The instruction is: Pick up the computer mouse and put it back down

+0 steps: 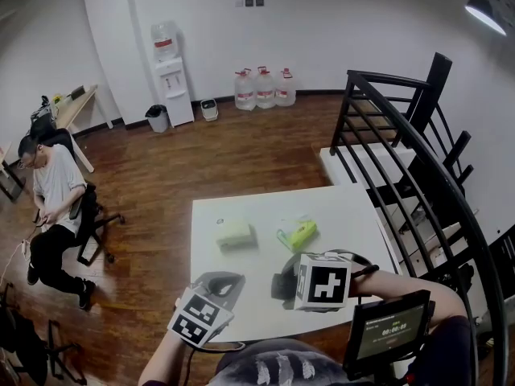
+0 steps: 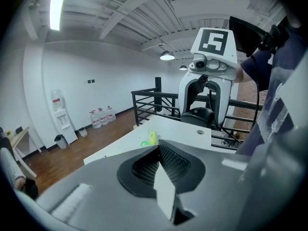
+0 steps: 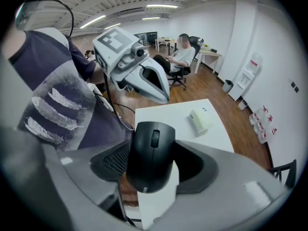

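In the right gripper view a black computer mouse [image 3: 151,154] sits between the grey jaws, its scroll wheel facing the camera. My right gripper [image 3: 150,165] is shut on it, above the near edge of the white table [image 3: 166,115]. From the head view, this gripper [image 1: 285,285] shows under its marker cube, with the mouse [image 1: 282,284] as a dark shape at its tip. My left gripper [image 1: 223,283] hangs over the table's front left corner. Its mesh pads [image 2: 144,165] meet with nothing between them, so the left gripper [image 2: 159,150] is shut.
A pale folded pack [image 1: 235,233] and a green-yellow packet [image 1: 298,234] lie mid-table. A black stair railing [image 1: 402,147] runs along the right. A person sits on an office chair [image 1: 55,207] at the far left. Water bottles [image 1: 263,87] and a dispenser [image 1: 170,75] stand by the far wall.
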Tool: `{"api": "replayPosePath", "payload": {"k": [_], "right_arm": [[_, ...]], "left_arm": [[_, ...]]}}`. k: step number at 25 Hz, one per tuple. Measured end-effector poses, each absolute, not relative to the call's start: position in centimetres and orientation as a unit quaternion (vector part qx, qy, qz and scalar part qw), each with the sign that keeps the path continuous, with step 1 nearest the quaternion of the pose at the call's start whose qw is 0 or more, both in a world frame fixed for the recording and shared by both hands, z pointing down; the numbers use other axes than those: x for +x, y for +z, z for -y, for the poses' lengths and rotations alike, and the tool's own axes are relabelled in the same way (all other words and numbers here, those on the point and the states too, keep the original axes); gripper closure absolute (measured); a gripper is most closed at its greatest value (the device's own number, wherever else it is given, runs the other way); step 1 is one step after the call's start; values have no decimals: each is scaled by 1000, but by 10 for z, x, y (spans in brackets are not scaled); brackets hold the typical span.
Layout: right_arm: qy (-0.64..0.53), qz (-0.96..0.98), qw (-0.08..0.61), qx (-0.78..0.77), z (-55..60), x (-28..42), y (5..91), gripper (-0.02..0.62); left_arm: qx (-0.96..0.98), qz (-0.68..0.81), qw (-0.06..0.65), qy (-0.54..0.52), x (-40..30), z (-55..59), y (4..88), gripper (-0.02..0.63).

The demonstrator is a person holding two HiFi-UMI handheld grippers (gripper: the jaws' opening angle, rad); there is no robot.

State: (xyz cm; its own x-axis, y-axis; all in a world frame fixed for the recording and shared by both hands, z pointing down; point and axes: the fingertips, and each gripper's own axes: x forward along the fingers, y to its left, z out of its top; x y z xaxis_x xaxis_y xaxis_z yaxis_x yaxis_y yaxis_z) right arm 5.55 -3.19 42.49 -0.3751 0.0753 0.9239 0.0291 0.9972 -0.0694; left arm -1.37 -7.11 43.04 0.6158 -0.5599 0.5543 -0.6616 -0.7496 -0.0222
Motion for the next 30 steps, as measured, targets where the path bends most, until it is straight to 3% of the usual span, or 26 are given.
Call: {"api": "replayPosePath", "payload": {"k": [8,30], "right_arm": [[18,828,560,-37,28,54,426,296],[22,848,527,53,53,73,382,297]], "left_arm": [[890,301,56,337,-11,71,424,591],[898,314,67,300,6,55,435,591]]}}
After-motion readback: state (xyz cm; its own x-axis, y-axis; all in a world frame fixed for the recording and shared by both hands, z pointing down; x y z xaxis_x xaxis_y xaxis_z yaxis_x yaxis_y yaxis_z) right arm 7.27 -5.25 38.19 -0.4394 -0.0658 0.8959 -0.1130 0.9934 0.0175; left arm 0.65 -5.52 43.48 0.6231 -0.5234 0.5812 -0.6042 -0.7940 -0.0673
